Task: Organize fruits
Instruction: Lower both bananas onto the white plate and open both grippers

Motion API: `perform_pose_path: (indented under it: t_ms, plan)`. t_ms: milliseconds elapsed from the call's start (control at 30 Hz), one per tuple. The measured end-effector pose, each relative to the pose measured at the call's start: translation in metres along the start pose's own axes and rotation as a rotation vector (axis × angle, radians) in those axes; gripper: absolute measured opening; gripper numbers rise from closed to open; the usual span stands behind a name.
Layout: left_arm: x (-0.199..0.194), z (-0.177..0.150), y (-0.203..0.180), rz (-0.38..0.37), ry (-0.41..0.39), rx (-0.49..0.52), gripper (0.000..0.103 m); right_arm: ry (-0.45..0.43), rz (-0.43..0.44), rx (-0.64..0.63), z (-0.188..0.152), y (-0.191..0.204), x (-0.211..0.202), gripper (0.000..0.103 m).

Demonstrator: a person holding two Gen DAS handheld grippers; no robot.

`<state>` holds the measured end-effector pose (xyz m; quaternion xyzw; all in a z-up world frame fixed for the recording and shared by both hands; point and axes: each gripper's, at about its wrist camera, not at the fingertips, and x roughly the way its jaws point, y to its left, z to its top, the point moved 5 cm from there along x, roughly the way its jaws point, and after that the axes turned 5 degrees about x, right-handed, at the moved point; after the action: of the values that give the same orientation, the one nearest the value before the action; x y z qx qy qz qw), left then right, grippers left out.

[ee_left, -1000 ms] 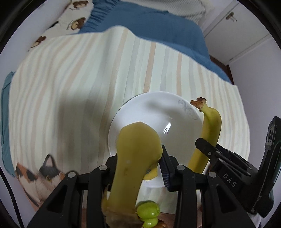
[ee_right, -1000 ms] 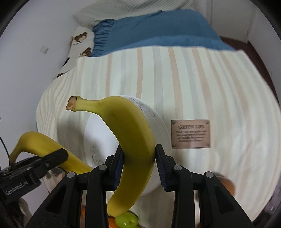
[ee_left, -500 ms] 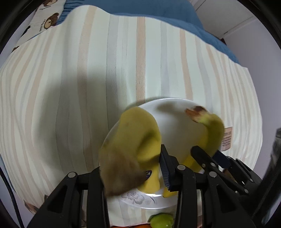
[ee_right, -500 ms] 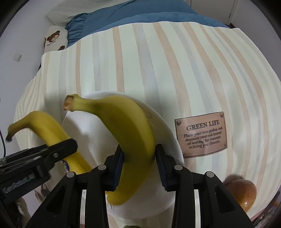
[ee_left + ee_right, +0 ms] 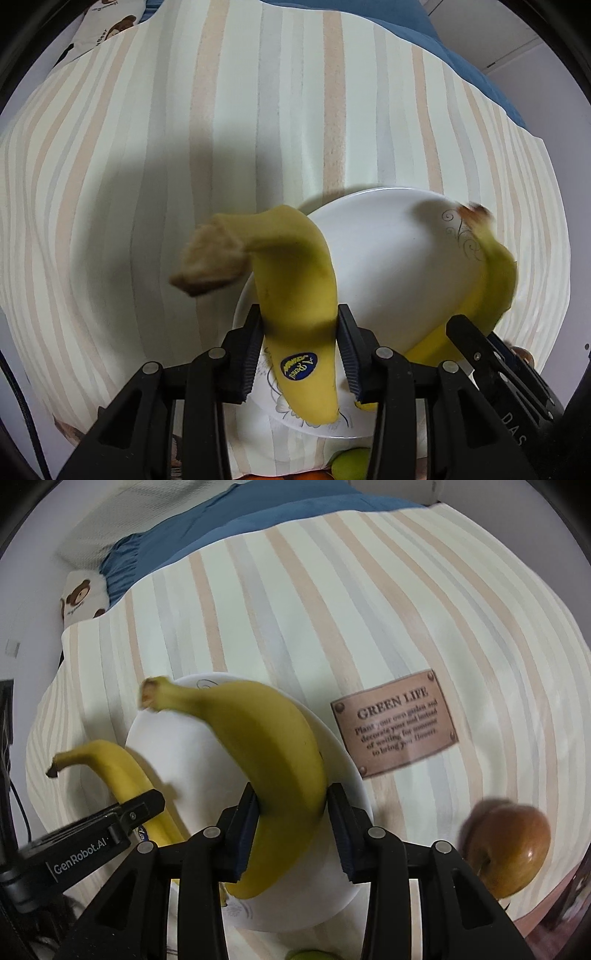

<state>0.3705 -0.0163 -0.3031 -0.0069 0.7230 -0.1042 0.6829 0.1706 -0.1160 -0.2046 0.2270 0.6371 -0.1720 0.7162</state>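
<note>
left claw: jaws just easing apart, pads touching sticker banana | right claw: likewise around second banana | both bananas over white plate on striped cloth | apple near right

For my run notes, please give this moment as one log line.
left tongs: stickered banana | right tongs: second banana | both above white plate, jaws just opening
</note>
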Motion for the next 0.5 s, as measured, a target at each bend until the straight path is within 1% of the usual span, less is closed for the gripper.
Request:
perform_pose_path:
  t_ms: [67, 167, 200, 267, 300, 333, 367, 400, 433, 467, 500]
  plan:
    - [-0.003, -0.003, 0.003, 0.01, -0.004, 0.001, 0.038, 0.011, 0.007, 0.017, -0.003, -0.005, -0.002, 0.043]
    - [-0.009, -0.01, 0.006, 0.018, -0.014, 0.002, 0.038, 0.028, 0.026, 0.043, -0.007, -0.016, -0.007, 0.05]
    - [-0.013, -0.011, 0.007, 0.022, -0.02, 0.001, 0.041, 0.035, 0.032, 0.046, -0.008, -0.018, -0.008, 0.054]
    - [-0.021, -0.015, 0.008, 0.018, -0.043, 0.003, 0.057, 0.036, 0.043, 0.048, -0.009, -0.017, -0.014, 0.06]
    - [-0.026, -0.017, 0.009, 0.012, -0.056, 0.004, 0.061, 0.036, 0.045, 0.044, -0.009, -0.018, -0.017, 0.066]
    - [-0.032, -0.015, 0.009, 0.012, -0.063, 0.004, 0.07, 0.032, 0.044, 0.033, -0.007, -0.018, -0.022, 0.074]
    - [-0.038, -0.017, 0.011, 0.015, -0.076, 0.005, 0.076, 0.024, 0.042, 0.021, -0.008, -0.016, -0.026, 0.078]
    - [-0.043, -0.017, 0.011, 0.02, -0.084, 0.008, 0.08, 0.011, 0.041, 0.006, -0.008, -0.015, -0.03, 0.084]
    - [-0.048, -0.019, 0.013, 0.031, -0.094, 0.013, 0.085, -0.001, 0.034, -0.007, -0.008, -0.013, -0.035, 0.085]
    - [-0.055, -0.023, 0.016, 0.049, -0.109, 0.019, 0.086, -0.013, 0.022, -0.021, -0.009, -0.014, -0.039, 0.086]
    - [-0.059, -0.027, 0.017, 0.066, -0.124, 0.025, 0.087, -0.023, 0.01, -0.037, -0.009, -0.014, -0.043, 0.089]
